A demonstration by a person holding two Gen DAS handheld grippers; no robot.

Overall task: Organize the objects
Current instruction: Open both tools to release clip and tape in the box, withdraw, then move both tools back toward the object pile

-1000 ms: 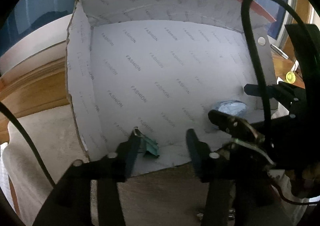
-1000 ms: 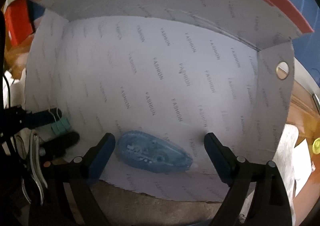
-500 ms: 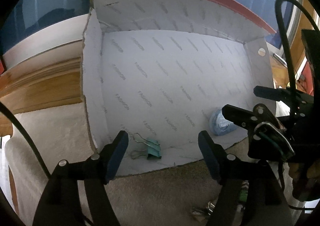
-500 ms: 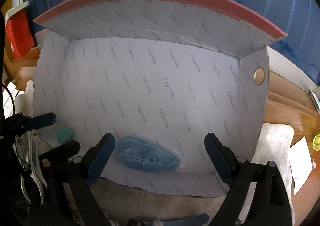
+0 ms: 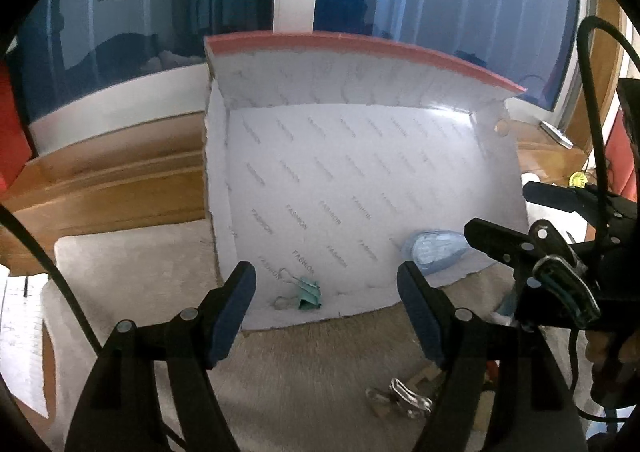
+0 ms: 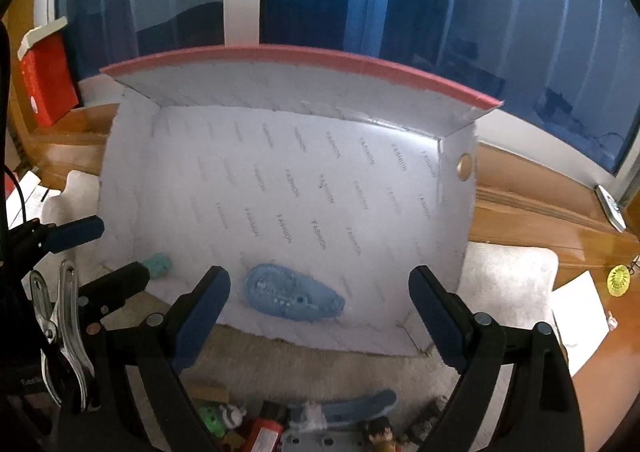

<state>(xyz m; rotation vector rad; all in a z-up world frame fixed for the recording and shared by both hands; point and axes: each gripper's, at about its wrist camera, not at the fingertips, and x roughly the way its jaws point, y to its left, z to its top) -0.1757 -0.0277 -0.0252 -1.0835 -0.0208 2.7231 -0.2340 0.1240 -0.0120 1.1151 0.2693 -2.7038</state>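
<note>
two spread empty grippers, left gripper (image 5: 326, 298), right gripper (image 6: 320, 302), teal binder clip (image 5: 309, 294), blue tape dispenser (image 6: 294, 298)

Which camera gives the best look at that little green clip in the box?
The left wrist view: the green binder clip lies whole, wire handles showing, between the open left gripper fingers. In the right wrist view, the left gripper's finger partly hides it.

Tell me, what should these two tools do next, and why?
Probably reach back for another item: both the left tool and the right tool are open and empty, the clip and tape dispenser lie in the box, and small things wait outside.
</note>
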